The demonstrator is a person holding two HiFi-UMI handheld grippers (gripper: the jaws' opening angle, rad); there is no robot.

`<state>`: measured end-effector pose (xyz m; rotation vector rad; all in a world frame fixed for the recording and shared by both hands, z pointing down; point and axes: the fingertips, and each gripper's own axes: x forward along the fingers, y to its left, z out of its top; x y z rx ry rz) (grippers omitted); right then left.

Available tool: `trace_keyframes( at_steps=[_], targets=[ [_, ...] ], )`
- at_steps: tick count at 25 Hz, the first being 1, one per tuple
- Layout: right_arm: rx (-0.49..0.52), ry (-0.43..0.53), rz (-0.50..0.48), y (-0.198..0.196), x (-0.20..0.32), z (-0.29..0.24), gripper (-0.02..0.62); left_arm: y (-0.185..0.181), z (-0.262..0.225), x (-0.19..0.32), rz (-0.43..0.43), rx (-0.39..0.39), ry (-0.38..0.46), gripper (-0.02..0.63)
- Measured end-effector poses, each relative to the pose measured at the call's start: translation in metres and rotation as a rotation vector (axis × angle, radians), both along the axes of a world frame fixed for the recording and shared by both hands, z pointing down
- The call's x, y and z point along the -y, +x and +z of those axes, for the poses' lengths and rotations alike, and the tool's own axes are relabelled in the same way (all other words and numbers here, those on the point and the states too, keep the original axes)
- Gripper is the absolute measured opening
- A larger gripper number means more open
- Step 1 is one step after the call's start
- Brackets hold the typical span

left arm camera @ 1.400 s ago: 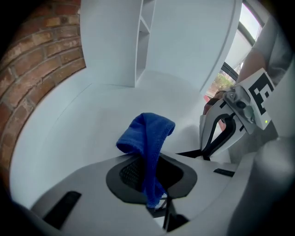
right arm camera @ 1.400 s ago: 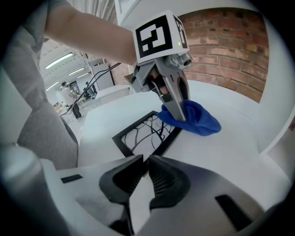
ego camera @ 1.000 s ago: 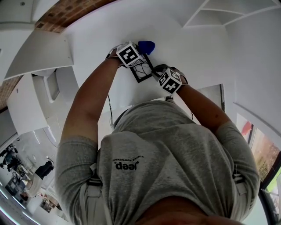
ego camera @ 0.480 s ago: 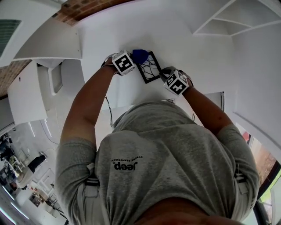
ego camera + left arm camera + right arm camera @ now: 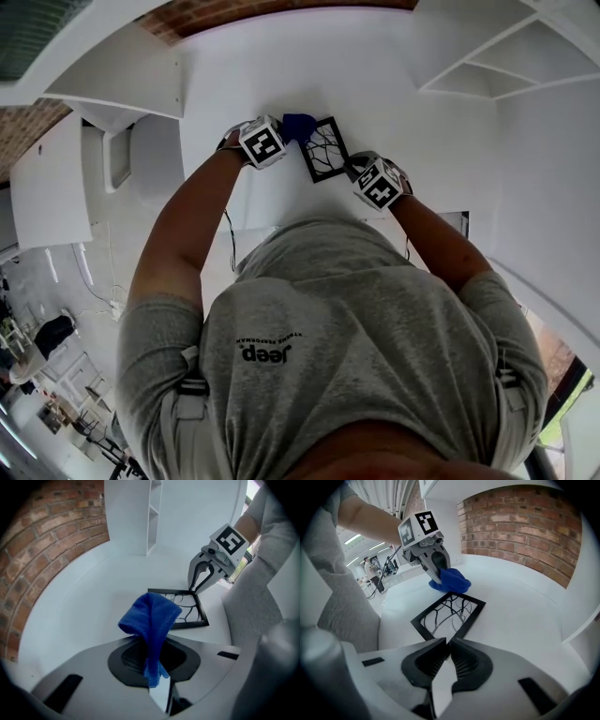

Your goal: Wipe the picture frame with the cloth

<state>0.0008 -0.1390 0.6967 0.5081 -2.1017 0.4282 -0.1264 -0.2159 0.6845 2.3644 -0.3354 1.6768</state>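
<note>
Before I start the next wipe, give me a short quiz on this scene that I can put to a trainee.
1. Pick one: the left gripper holds A a sponge, B a blue cloth, C nothing.
2. True or false: the picture frame stands upright against a wall.
3. Fill in: the right gripper is pinched shut on the frame's ____.
Key: 1 B. 2 False: it lies on the white table. 3 Corner.
</note>
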Motion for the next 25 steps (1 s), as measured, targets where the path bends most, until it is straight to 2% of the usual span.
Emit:
trace_keyframes(
  at_steps=[3, 5, 9, 15, 22, 25],
  targets=[
    [0.006, 0.008, 0.004, 0.000, 0.000, 0.001, 0.043, 0.014, -0.002, 0.005, -0.017, -0.068, 0.021, 0.060],
    [0.021, 0.007, 0.005, -0.001, 0.000, 0.001, 0.043, 0.015, 0.002, 0.002, -0.012, -0.056, 0.013, 0.060],
    [0.046, -0.026, 0.004, -0.005, -0.007, 0.000, 0.125, 0.011, 0.012, -0.005, -0.011, 0.008, -0.026, 0.060],
    [0.017, 0.032, 0.056, -0.008, -0.006, -0.004, 0.176, 0.013, 0.013, -0.003, -0.019, -0.004, -0.046, 0.060],
    [-0.005, 0.060, 0.087, -0.009, -0.006, -0.001, 0.184, 0.010, 0.012, -0.005, -0.016, 0.012, -0.050, 0.060],
    [-0.012, 0.061, 0.091, -0.009, -0.006, -0.001, 0.186, 0.017, 0.001, 0.000, -0.023, -0.019, -0.026, 0.060]
  ],
)
